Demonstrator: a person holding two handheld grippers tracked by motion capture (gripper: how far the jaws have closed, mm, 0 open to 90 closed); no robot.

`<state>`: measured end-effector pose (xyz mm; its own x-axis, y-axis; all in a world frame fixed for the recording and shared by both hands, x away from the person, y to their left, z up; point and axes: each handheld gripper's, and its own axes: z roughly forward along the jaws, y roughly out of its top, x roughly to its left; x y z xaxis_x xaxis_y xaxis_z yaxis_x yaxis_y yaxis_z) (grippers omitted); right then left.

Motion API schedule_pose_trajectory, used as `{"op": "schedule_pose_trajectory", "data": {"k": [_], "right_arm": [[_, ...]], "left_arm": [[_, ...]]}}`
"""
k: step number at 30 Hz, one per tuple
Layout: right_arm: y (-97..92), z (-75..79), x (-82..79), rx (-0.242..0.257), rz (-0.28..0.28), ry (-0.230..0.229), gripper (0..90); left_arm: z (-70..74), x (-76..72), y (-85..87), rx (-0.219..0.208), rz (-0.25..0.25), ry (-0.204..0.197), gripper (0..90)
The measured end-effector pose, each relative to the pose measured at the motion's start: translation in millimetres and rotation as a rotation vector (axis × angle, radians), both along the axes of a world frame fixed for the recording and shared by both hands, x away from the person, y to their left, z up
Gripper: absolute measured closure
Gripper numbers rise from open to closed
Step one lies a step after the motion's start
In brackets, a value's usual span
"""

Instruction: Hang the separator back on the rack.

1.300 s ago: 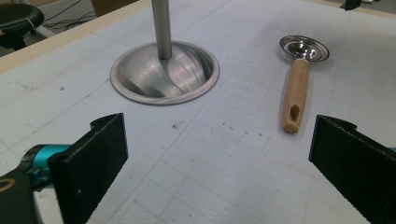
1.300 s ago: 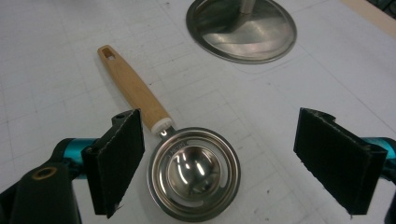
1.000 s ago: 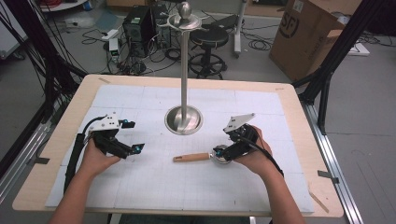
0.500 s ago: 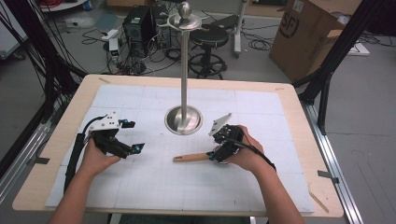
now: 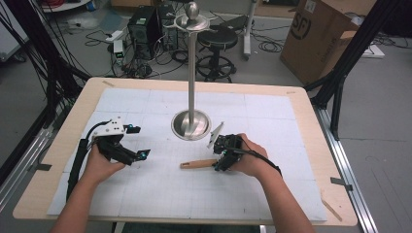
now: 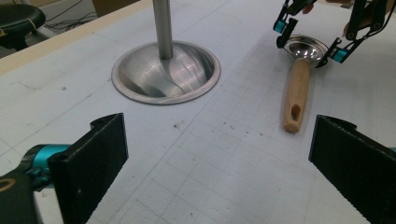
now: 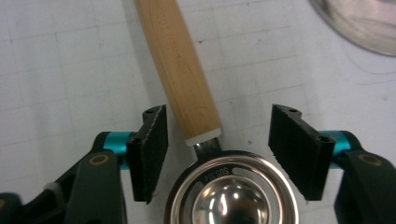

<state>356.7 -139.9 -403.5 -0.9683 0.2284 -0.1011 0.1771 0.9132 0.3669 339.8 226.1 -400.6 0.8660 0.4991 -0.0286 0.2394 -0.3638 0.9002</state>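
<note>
A small metal ladle with a wooden handle [image 5: 197,164] lies flat on the white mat, its bowl toward the right. My right gripper [image 5: 219,160] is down over the bowl end. In the right gripper view its jaws [image 7: 224,135] straddle the neck where the handle [image 7: 180,60] meets the steel bowl [image 7: 231,191]. They have just been closing, with gaps still on both sides, so the gripper is open. My left gripper [image 5: 138,141] rests open on the mat at the left, nothing between its jaws [image 6: 219,154]. It looks toward the ladle [image 6: 297,93] and the right gripper [image 6: 310,39].
A tall steel stand with a round dished base [image 5: 191,124] rises mid-table just behind the ladle, close to the right gripper. The white gridded mat [image 5: 272,121] covers the wooden table. A cardboard box [image 5: 316,34], a stool and cables are on the floor beyond.
My right gripper moved left and down onto the ladle's bowl end, and its jaws narrowed around the neck. The left gripper and the ladle stayed put.
</note>
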Motion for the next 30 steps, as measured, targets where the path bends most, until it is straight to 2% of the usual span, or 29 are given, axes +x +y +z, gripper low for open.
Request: {"op": "schedule_pose_trajectory", "data": {"k": [3, 6, 8, 15, 16, 21, 30], "right_arm": [[2.6, -3.8, 0.9, -0.011, 0.013, 0.026, 46.4], [5.7, -5.6, -1.0, -0.048, 0.037, 0.019, 52.4], [6.9, -8.0, -0.6, -0.057, 0.043, 0.005, 52.7], [4.7, -10.0, 4.4, -0.04, 0.028, 0.046, 53.6], [4.7, -9.6, 3.7, -0.044, 0.019, 0.056, 54.8], [5.5, -9.0, 4.4, -0.049, 0.052, 0.077, 63.9], [7.4, -9.2, 0.2, -0.055, 0.044, 0.065, 67.1]], "left_arm": [[-1.0, 0.4, -1.1, 0.006, 0.0, 0.002, 5.2], [-1.4, 0.8, -1.3, 0.003, 0.002, 0.004, 5.2], [-1.5, 1.4, -0.8, 0.001, 0.002, 0.006, 5.2], [-1.9, 1.3, -2.3, 0.009, -0.002, 0.005, 5.2], [-2.2, 1.5, -2.3, 0.012, 0.001, 0.006, 5.2], [-2.6, 2.0, -2.2, 0.01, 0.003, 0.006, 5.2], [-2.2, 1.1, -2.6, 0.01, 0.0, 0.006, 5.2]]}}
